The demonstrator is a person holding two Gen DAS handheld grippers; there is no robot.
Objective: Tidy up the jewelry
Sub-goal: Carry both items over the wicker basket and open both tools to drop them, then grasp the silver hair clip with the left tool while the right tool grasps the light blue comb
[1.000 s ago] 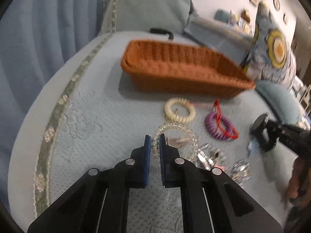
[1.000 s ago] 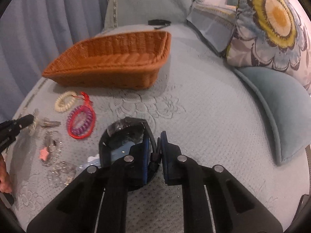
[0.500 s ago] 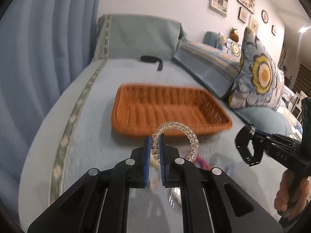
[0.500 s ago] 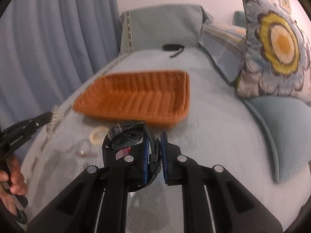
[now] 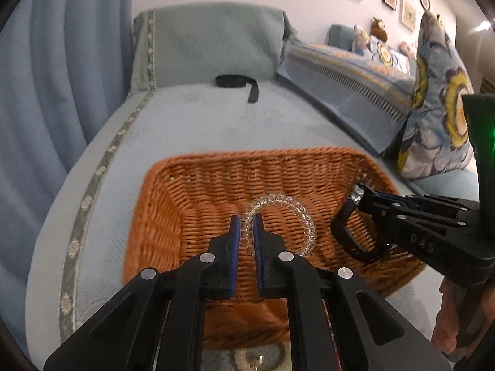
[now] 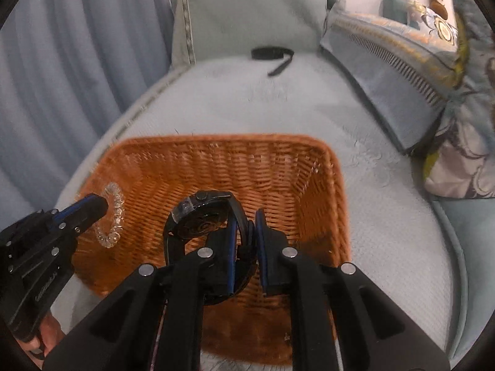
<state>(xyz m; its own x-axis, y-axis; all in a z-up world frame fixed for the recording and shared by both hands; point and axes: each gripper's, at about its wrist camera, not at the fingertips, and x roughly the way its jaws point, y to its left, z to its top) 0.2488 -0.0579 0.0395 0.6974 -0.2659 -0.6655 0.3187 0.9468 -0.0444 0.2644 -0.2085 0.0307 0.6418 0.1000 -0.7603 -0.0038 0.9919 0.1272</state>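
Observation:
An orange wicker basket (image 5: 173,216) (image 6: 312,191) sits on the pale blue sofa seat. My left gripper (image 5: 246,225) is shut on a clear coiled bracelet (image 5: 297,213) and holds it above the basket's inside; the bracelet also shows in the right wrist view (image 6: 113,216). My right gripper (image 6: 246,232) is shut on a black wristwatch (image 6: 201,213), also held over the basket. In the left wrist view the watch strap (image 5: 343,238) hangs from the right gripper (image 5: 360,194) over the basket's right side.
A black strap (image 5: 238,82) (image 6: 272,55) lies at the back of the seat. Patterned cushions (image 5: 439,117) (image 6: 402,71) line the right side. A blue curtain (image 5: 62,61) hangs on the left. Part of a cream coil ring (image 5: 256,358) shows below the basket's near edge.
Both grippers have lifted their items off the seat and moved forward over the basket, which now fills the lower middle of both views. The jewelry pile has dropped out of sight.

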